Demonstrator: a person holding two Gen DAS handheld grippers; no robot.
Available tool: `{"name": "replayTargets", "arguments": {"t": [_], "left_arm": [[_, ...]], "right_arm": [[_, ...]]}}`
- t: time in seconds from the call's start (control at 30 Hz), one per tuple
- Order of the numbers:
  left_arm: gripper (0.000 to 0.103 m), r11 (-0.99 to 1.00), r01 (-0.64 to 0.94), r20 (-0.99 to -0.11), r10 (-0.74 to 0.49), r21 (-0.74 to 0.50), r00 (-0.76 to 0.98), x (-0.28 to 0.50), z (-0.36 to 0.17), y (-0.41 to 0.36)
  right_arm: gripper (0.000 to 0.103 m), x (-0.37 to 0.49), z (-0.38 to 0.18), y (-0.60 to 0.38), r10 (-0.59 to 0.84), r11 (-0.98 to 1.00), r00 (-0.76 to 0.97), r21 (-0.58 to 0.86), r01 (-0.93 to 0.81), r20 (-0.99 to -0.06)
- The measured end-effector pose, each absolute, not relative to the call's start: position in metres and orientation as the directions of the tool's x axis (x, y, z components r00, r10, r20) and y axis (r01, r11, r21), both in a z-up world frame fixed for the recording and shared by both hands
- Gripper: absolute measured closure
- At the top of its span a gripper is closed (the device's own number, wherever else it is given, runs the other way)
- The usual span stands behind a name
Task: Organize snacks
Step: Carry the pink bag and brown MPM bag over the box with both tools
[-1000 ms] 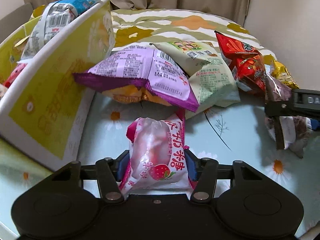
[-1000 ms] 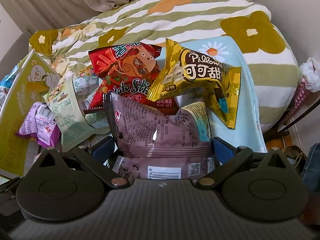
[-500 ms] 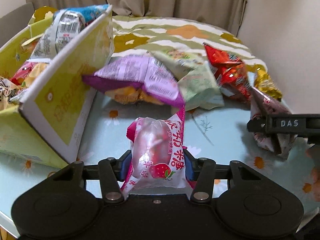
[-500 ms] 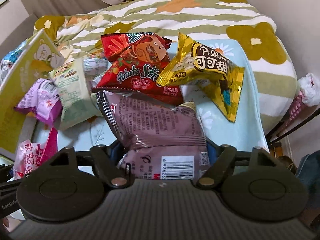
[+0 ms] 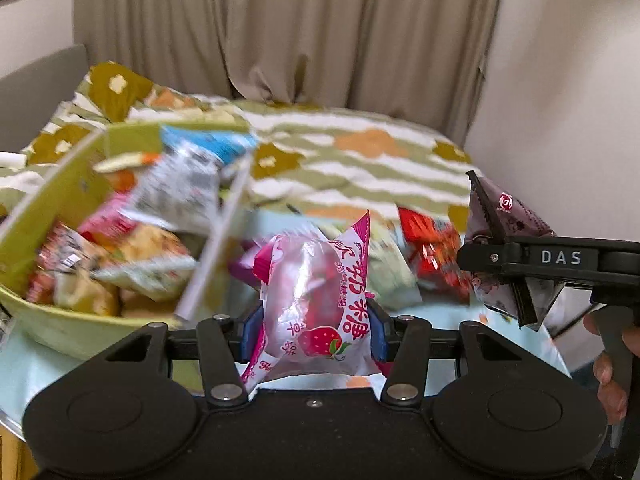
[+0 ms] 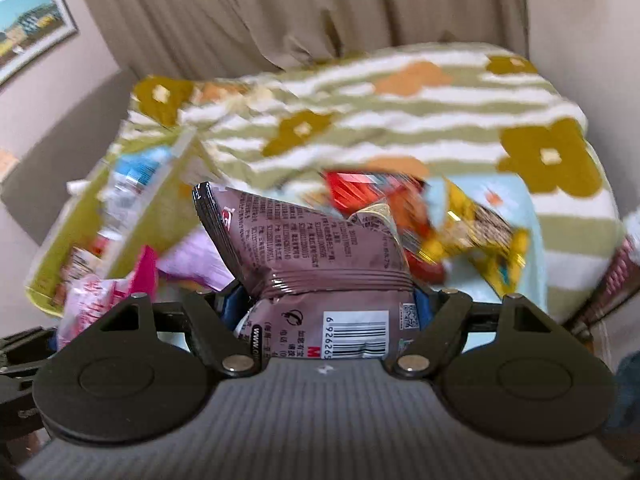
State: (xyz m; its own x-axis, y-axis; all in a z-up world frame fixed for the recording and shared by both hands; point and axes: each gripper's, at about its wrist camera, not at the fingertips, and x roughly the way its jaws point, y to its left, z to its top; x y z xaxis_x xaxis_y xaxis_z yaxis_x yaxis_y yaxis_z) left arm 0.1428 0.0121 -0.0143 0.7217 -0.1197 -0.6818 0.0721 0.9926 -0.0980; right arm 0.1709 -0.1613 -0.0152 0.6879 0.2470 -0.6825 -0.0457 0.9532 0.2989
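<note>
Pinching the pink strawberry candy packet (image 5: 316, 300) in my left claw (image 5: 314, 320) and the brown foil snack bag (image 6: 316, 256) in my right claw (image 6: 326, 304), I should keep both squeezes firm toward the yellow-green box (image 5: 52, 320) at left.

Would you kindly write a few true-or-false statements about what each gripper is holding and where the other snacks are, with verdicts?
1. The left gripper is shut on the pink strawberry packet. True.
2. The right gripper is empty. False: it is shut on the brown packet.
3. The green box holds several snack packets. True.
4. The yellow packet is inside the green box. False: it lies on the light blue cloth.
</note>
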Motion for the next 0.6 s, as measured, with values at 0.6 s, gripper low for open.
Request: {"name": "replayTargets", "arguments": {"t": [0.6], "left_arm": [[0.047,0.999,-0.029,-0.603,0.008,-0.025,0.798,0.201,0.056,0.185]], "right_arm": [[0.011,0.213,0.062,0.022,0.421,0.899,0.711,0.364,-0.243,-0.563]]}}
